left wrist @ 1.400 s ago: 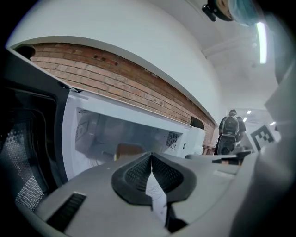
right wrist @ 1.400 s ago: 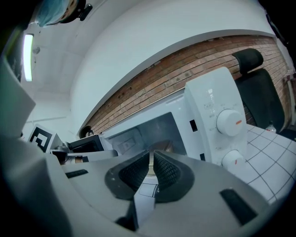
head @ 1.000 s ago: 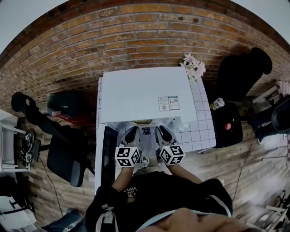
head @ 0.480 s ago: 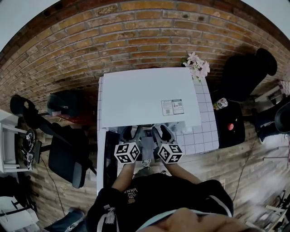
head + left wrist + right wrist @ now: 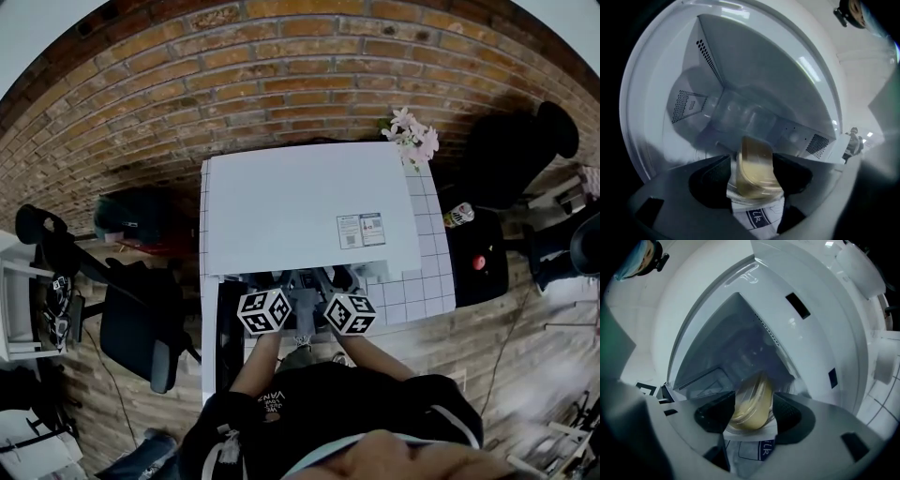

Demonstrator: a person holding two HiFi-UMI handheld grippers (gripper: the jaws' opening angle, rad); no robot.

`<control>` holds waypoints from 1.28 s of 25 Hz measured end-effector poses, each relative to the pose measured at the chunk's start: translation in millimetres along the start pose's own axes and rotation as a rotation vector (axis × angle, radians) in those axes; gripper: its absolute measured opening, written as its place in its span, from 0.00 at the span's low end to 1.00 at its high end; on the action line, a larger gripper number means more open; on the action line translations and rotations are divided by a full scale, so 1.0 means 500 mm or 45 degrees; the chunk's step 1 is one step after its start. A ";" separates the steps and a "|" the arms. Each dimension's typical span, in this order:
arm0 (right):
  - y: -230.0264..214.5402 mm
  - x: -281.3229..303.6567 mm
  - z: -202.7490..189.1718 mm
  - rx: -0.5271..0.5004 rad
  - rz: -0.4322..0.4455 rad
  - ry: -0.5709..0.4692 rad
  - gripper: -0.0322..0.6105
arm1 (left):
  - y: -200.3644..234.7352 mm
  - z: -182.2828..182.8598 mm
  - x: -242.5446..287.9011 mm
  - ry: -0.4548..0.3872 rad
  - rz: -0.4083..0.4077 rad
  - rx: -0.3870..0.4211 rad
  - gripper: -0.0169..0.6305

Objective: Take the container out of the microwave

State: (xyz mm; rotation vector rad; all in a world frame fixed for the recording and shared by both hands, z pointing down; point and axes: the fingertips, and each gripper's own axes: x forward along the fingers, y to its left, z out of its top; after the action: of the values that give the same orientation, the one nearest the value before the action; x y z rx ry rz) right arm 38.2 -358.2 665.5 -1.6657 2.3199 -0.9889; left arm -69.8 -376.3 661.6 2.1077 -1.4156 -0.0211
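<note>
The white microwave (image 5: pixel 300 211) stands open on the tiled table, its dark door (image 5: pixel 225 328) swung out to the left. Inside lies a clear container (image 5: pixel 754 168) with a yellowish fill, also in the right gripper view (image 5: pixel 750 406). My left gripper (image 5: pixel 752 171) and right gripper (image 5: pixel 753 411) both reach into the cavity. Their jaws have just been opening and now stand wide, with the container between the black pads (image 5: pixel 710 180) (image 5: pixel 792 416); I see no firm press on it. In the head view only the marker cubes (image 5: pixel 265 311) (image 5: pixel 350 314) show; the microwave top hides the jaws and container.
The white tiled table (image 5: pixel 422 272) stands against a brick wall (image 5: pixel 281 84). Pink flowers (image 5: pixel 410 136) are at its back right corner. A black chair (image 5: pixel 131 319) is at the left; a black unit (image 5: pixel 478 258) with a can (image 5: pixel 457 215) is at the right.
Both grippers have gone forward into the microwave; their jaws, seen before its mouth a second ago, are now under its top. The container's yellowish rim no longer shows in the head view.
</note>
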 end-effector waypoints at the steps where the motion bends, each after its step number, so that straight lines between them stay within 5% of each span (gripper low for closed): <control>1: 0.000 0.005 0.000 0.007 0.001 0.000 0.40 | 0.003 0.001 0.004 0.000 0.001 -0.006 0.45; 21: 0.002 0.057 -0.025 0.075 0.062 0.074 0.39 | 0.005 -0.035 0.049 0.082 -0.094 -0.138 0.47; 32: 0.030 0.033 -0.011 0.024 0.067 0.079 0.37 | -0.014 -0.019 0.019 0.058 -0.115 -0.114 0.44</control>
State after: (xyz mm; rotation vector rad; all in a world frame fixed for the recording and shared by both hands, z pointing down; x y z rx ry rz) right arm 17.3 -367.5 665.8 -1.5802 2.3722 -1.0631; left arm -56.8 -378.2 669.0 2.0836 -1.2689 -0.0705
